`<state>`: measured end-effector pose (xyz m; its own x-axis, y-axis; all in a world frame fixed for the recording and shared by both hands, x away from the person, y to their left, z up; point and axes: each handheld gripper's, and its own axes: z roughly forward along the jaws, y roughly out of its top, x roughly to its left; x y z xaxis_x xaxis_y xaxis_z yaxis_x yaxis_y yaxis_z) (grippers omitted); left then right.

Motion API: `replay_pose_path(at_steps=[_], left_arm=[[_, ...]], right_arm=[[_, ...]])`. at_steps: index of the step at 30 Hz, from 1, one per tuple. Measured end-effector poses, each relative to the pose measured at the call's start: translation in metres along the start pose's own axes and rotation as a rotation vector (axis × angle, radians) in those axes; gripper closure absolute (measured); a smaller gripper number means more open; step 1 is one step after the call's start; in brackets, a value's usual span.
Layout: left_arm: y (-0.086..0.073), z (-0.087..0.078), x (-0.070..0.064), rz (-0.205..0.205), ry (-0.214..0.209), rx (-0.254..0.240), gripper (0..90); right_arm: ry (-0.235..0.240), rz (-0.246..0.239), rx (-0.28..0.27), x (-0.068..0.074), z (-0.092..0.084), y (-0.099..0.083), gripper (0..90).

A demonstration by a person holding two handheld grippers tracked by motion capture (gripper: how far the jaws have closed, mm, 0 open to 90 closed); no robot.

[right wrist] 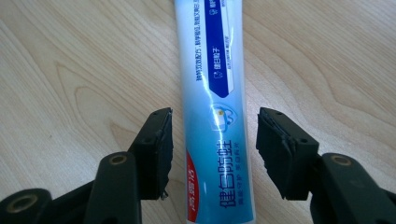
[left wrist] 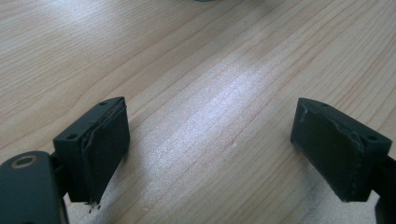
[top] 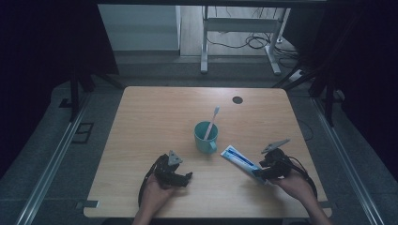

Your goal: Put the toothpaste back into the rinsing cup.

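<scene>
- The white and blue toothpaste tube (right wrist: 212,107) lies flat on the light wooden table (top: 155,117), near right, beside the teal mug (top: 205,137) that holds a pale toothbrush (top: 212,122).
- The right gripper (right wrist: 212,151) straddles the tube's near end, jaws apart and pads clear of it; no grip yet.
- The left gripper (left wrist: 210,149) rests wide and empty at near left.
- Gripping and lifting the tube seem left to do.

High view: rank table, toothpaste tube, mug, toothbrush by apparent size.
1. table, by far
2. toothpaste tube, its near end hidden under the right gripper
3. mug, shorter than the tube but bulkier, so close
4. toothbrush, thin, lower part hidden in the mug
</scene>
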<state>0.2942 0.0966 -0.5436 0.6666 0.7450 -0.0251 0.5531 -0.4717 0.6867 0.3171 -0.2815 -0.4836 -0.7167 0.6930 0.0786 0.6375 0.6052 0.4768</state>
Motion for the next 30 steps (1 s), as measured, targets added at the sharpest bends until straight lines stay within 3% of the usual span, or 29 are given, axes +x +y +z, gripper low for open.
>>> replay_pose_path(at_steps=[12,24,30], left_arm=[[0.0,0.0,0.0,0.0,0.0,0.001,12.0],[0.0,0.0,0.0,0.0,0.0,0.002,12.0],[0.0,0.0,0.0,-0.001,0.0,0.002,12.0]], right_arm=[[0.022,-0.016,0.136,0.0,0.014,0.018,43.2],[-0.005,-0.071,0.287,0.003,0.028,0.043,45.1],[-0.014,-0.075,0.352,0.004,0.038,0.049,47.1]])
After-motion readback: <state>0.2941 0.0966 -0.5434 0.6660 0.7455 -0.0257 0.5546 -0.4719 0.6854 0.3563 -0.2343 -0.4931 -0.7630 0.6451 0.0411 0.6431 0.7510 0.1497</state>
